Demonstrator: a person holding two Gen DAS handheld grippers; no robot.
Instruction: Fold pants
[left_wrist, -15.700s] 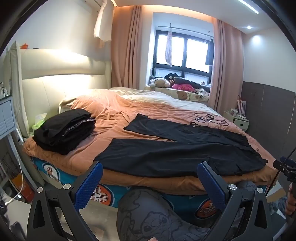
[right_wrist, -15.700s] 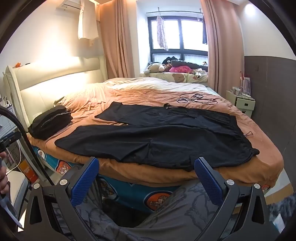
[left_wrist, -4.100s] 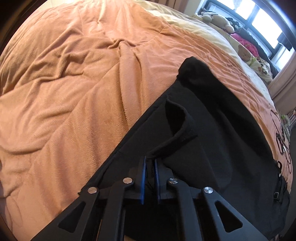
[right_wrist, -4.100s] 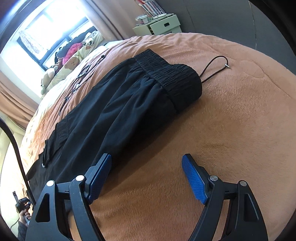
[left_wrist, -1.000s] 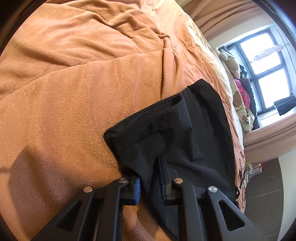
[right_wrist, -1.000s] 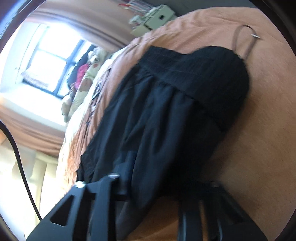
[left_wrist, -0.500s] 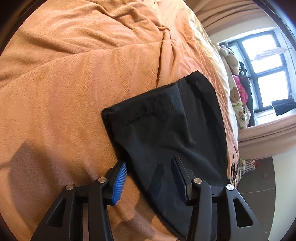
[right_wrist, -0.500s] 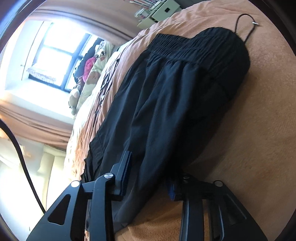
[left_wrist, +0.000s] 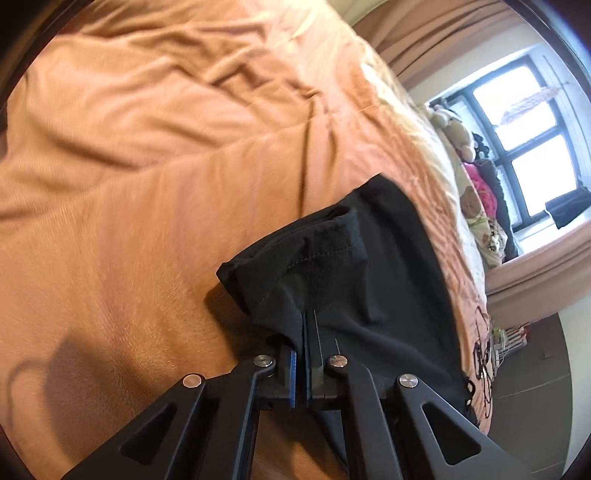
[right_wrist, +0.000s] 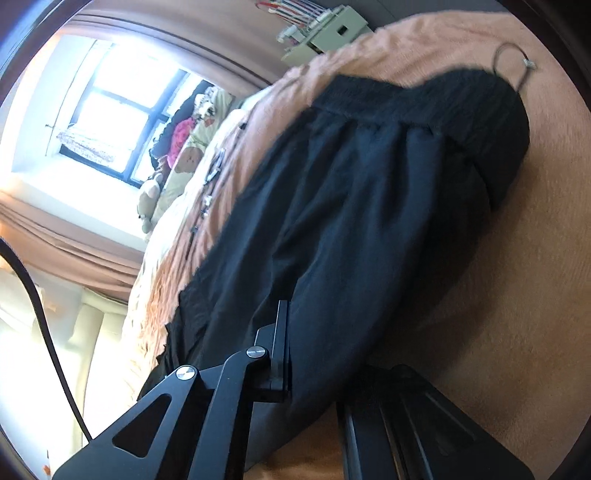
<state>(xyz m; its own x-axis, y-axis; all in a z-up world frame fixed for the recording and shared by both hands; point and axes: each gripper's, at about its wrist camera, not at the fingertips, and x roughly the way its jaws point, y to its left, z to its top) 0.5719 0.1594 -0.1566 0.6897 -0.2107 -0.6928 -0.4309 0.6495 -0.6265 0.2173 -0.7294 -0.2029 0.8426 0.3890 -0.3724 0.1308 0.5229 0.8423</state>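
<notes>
Black pants (left_wrist: 373, 266) lie folded lengthwise on the orange bed cover (left_wrist: 147, 155). In the left wrist view my left gripper (left_wrist: 304, 332) is shut on the hem end of the legs, and the cloth bunches up above the fingers. In the right wrist view the pants (right_wrist: 369, 206) run up to the elastic waistband (right_wrist: 443, 99) with a drawstring loop (right_wrist: 517, 62). My right gripper (right_wrist: 314, 354) straddles the near edge of the hip area. One finger (right_wrist: 280, 332) lies on top of the cloth. The other finger is hidden under the fabric.
Stuffed toys (left_wrist: 476, 199) sit on the window ledge past the bed's far side. Thin black cables (left_wrist: 484, 354) lie on the cover beyond the pants. A small white cabinet (right_wrist: 325, 33) stands by the bed corner. A black cord (right_wrist: 40, 306) hangs at the left.
My left gripper was open around the hem half a second ago and has closed on it, lifting the cloth. My right gripper has narrowed around the pants' edge.
</notes>
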